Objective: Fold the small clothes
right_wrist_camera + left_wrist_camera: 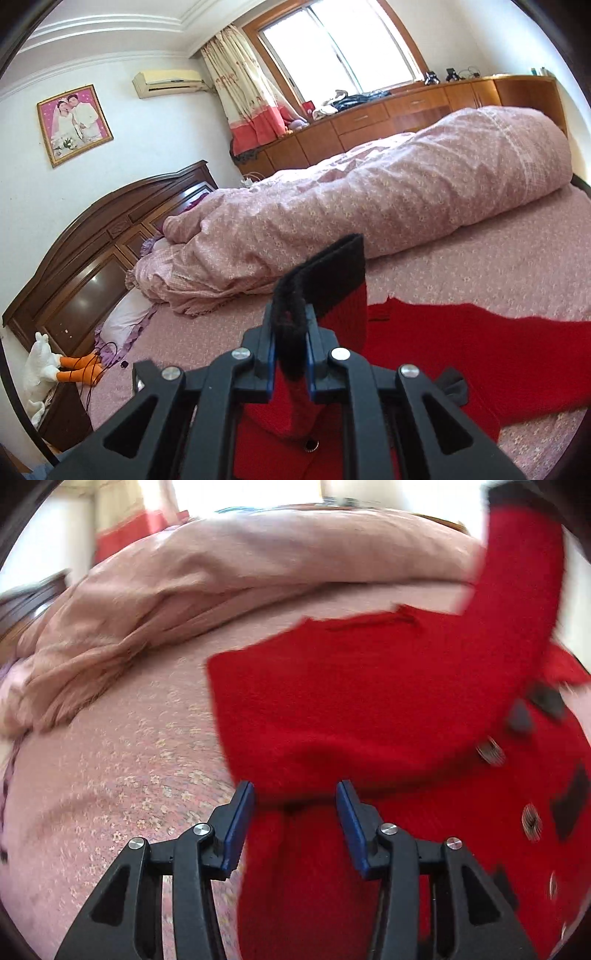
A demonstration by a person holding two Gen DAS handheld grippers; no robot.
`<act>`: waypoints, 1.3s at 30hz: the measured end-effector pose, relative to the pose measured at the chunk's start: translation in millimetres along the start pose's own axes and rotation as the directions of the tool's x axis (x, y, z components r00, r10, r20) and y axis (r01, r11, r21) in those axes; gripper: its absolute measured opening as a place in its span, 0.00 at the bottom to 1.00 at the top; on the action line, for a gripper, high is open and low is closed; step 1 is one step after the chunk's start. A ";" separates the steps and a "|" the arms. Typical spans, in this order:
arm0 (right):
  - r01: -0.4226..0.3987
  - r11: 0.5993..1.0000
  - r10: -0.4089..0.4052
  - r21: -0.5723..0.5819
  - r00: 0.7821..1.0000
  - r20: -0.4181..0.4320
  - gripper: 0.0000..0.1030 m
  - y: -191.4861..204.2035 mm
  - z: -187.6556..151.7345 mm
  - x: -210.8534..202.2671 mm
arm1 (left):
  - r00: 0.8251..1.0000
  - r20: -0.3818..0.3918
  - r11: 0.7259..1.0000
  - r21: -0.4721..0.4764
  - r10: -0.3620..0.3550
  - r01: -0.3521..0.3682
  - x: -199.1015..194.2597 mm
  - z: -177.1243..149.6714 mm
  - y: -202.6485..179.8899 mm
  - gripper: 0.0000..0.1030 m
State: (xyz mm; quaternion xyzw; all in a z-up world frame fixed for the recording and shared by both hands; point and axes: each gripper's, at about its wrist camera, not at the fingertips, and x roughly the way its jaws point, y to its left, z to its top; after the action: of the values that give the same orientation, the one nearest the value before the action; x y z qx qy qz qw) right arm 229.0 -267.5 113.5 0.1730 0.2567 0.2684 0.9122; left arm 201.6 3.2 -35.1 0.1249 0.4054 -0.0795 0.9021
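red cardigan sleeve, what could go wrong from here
1. The right gripper pinches only the black cuff of the red cardigan, so the sleeve could slip out mid-fold.
2. The left gripper has its jaws open over the fabric, holding nothing, so the body may drag across the bedsheet.
3. The metal buttons might snag.

No writing, label, brand or number can be read in either wrist view; the framed wedding photo (pixel 75 123) at upper left of the right view carries no legible text.
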 end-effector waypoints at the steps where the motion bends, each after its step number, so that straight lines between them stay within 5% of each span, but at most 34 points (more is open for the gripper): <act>1: -0.003 1.000 0.003 0.002 1.000 0.002 0.12 0.1 2.7 0.7 | 0.999 0.002 0.999 0.043 0.032 -0.032 -0.5 -1.4 -5.9 0.39; 3: -0.012 1.000 0.012 0.014 1.000 0.007 0.12 0.4 5.9 2.0 | 0.989 -0.006 0.987 0.064 0.148 -0.147 10.2 1.1 -10.0 0.39; 6: -0.044 0.998 0.044 0.044 0.999 0.012 0.12 1.1 6.5 1.2 | 0.990 -0.060 0.992 0.025 0.126 -0.125 24.6 6.4 -5.6 0.39; 9: -0.026 1.000 0.026 0.014 1.000 0.015 0.12 6.4 4.5 -3.9 | 0.996 -0.053 0.993 0.092 0.079 -0.073 11.9 1.6 -9.9 0.42; 14: -0.048 0.997 0.047 0.052 0.999 0.015 0.12 5.1 2.7 -5.6 | 0.992 -0.067 0.989 0.104 0.110 -0.103 27.3 5.6 -10.4 0.44; 17: -0.042 0.998 0.041 0.047 0.999 0.010 0.12 7.0 0.4 -6.9 | 0.988 -0.054 0.989 0.035 0.144 -0.142 37.6 18.3 5.7 0.45; 20: -0.025 0.999 0.025 0.027 1.000 0.007 0.12 7.5 0.1 -8.3 | 0.964 -0.018 0.958 -0.113 0.264 -0.264 36.7 20.6 32.1 0.43; 23: -0.008 1.000 0.008 0.016 1.000 0.008 0.12 5.3 -1.5 -7.7 | 0.966 -0.005 0.920 -0.305 0.257 -0.246 25.6 13.1 64.8 0.43; 30: 0.061 0.998 -0.061 0.000 0.998 -0.025 0.12 -12.8 -17.2 16.6 | 0.982 0.100 0.764 -0.643 0.160 -0.059 -0.8 -8.8 114.5 0.43; 32: 0.097 0.995 -0.097 -0.017 0.994 -0.050 0.12 -19.4 -26.0 26.3 | 0.983 0.082 0.768 -0.636 0.167 -0.078 2.5 -8.6 114.0 0.43; 36: 0.177 0.983 -0.181 -0.045 0.978 -0.101 0.12 -39.4 -42.4 38.0 | 0.978 -0.044 0.829 -0.524 0.202 -0.195 18.3 -16.2 91.5 0.44; 39: 0.299 0.954 -0.295 -0.005 0.936 -0.193 0.12 -68.9 -55.1 47.2 | 0.979 -0.078 0.842 -0.500 0.189 -0.203 21.6 -22.3 89.2 0.44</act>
State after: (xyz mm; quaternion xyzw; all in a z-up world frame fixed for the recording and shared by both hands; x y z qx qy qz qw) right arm 260.0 -285.2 19.9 0.1167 0.3696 0.1398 0.9111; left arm 221.8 94.0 -51.3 -0.0738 0.4087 0.1235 0.9013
